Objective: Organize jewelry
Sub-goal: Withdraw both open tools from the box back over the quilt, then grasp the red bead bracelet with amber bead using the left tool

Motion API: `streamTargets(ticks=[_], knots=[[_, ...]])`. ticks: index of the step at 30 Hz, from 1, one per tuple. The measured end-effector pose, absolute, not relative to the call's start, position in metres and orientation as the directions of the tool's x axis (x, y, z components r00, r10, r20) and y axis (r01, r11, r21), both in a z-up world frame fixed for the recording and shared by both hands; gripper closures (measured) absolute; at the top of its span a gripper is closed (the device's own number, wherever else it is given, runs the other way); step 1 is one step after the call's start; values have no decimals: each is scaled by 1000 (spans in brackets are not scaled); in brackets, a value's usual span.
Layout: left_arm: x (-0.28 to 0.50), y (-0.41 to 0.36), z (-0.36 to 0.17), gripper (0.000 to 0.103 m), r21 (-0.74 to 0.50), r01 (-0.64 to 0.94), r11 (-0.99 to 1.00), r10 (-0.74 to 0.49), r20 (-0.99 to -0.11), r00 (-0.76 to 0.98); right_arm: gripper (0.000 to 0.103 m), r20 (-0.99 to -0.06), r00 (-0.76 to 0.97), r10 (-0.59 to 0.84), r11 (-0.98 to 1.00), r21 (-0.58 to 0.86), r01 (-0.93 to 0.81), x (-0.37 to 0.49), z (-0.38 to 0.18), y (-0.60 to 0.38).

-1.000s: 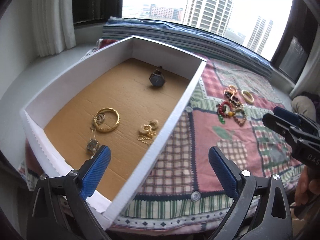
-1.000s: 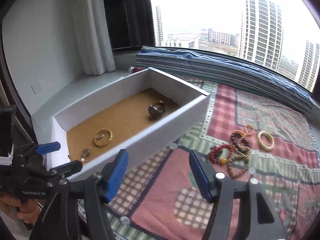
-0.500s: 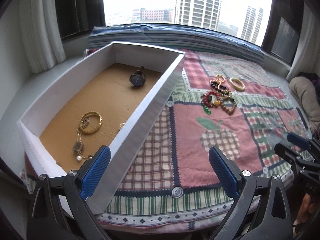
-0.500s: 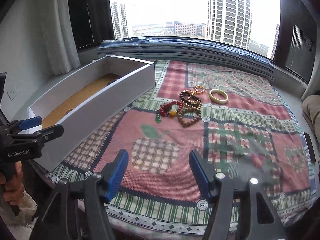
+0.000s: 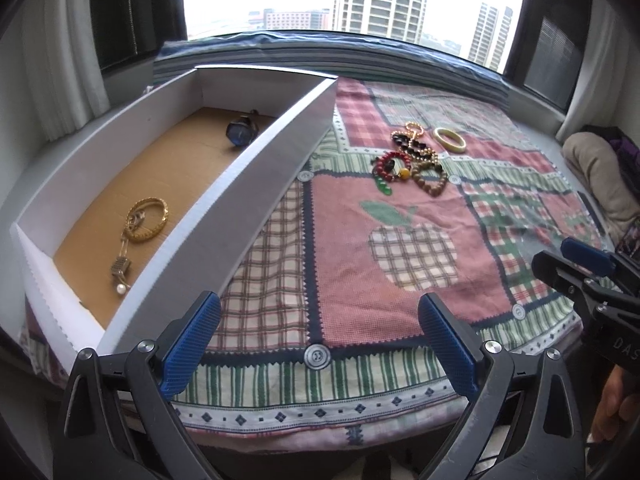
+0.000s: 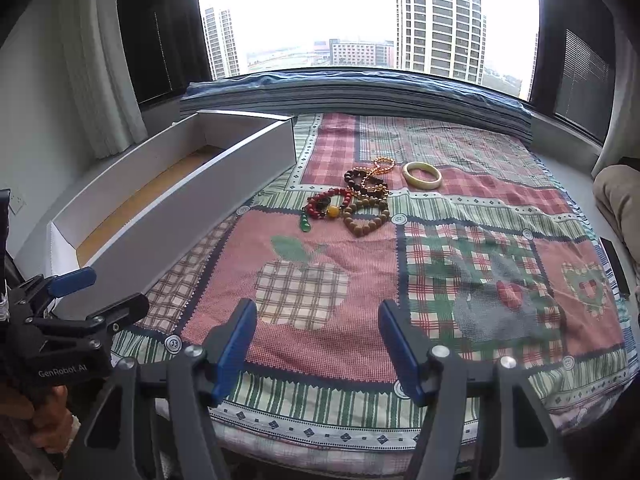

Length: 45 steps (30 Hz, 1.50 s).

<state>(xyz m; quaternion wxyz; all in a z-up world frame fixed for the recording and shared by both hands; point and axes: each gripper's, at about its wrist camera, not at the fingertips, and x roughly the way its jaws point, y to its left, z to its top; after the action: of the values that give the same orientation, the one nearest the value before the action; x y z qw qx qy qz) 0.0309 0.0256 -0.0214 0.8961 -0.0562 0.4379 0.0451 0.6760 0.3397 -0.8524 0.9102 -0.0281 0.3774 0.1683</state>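
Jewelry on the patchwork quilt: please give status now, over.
Left hand-held gripper open, empty. Right hand-held gripper open, empty. Beaded bracelets pile and cream bangle on quilt, outside white cardboard box. Nothing in the way.

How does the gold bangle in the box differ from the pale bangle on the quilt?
The gold bangle lies inside the white box on its brown floor; the cream bangle lies on the patchwork quilt. The gold bangle looks textured, with a chain across it; the cream bangle is smooth, plain and clear of other pieces. Both are rings lying flat, and neither is held.
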Motion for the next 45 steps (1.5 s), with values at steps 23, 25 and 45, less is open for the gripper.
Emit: streamTargets(ticks=[23,25,45], knots=[[40,18,-45,4,-42,-123,991,34,-829,559,39,-753,583,306,940,140,-312,682,-885,332],[41,17,-47,4,-40,-120,992,33,-834,551,39,-755,580,308,940,147,-307,683,-887,329],[70,0,-57,4,-83,-24,996,-56,-837,545,39,-786,525,326,942,221,-254,703,-912,305]])
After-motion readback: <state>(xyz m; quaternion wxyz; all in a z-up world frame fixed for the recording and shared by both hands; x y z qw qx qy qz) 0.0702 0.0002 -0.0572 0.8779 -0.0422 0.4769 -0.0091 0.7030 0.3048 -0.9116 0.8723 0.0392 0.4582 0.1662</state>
